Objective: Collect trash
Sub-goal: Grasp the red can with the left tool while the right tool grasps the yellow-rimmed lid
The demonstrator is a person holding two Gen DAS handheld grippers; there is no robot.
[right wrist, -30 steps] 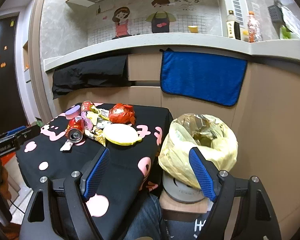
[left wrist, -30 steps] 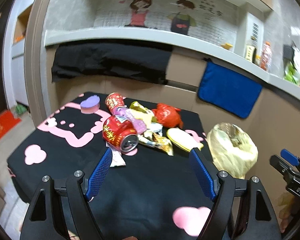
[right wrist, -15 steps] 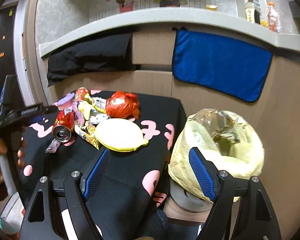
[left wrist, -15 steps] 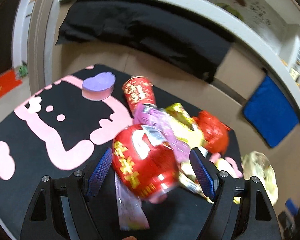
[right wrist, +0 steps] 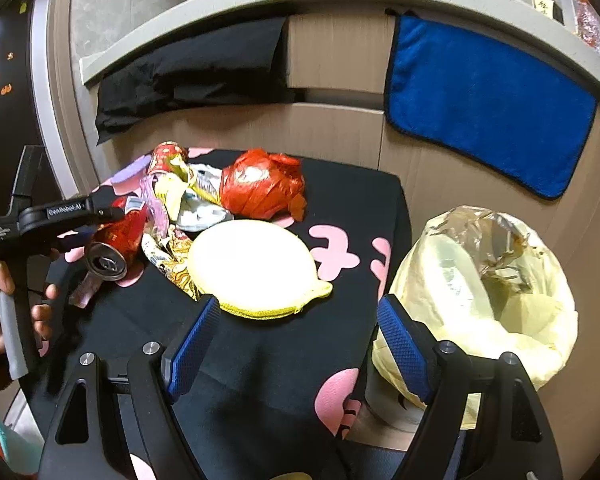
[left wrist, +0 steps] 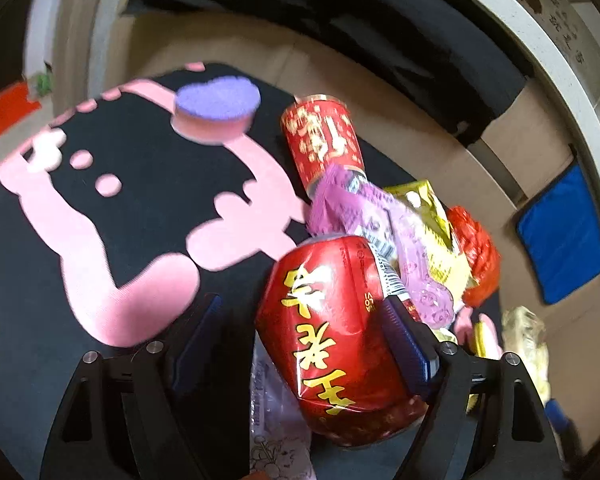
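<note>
The crushed red can [left wrist: 332, 332] lay on its side at the near left of the trash pile, on the black cloth with pink shapes [left wrist: 112, 248], its open top facing the near side. The left gripper [left wrist: 300, 336] had its jaws apart and straddled the can; the right-side pad sat against or just beside the can wall, while the left-side pad stood clear with a dark gap. No squeeze was evident.

Risk, as a judgement: the can was dented and glossy, so closing off-centre could roll it or pop it out sideways. A clear plastic wrapper [left wrist: 276, 412] lay under the can and could get dragged along or make it slide. The purple wrapper [left wrist: 384, 224] touched the can's far end and could snag.

The left wrist view showed pad placement, the second red can [left wrist: 324, 140] farther back and the purple sponge [left wrist: 216, 108] at the far left. It barely showed the bin.

The right wrist view showed the yellow trash bag [right wrist: 480, 304] off the table's right edge, well apart from the can, plus the pale round sponge [right wrist: 252, 268], red crumpled wrapper [right wrist: 264, 188] and blue towel [right wrist: 484, 100]. The right gripper [right wrist: 296, 348] hovered with jaws wide apart and empty, at the table's near edge.
</note>
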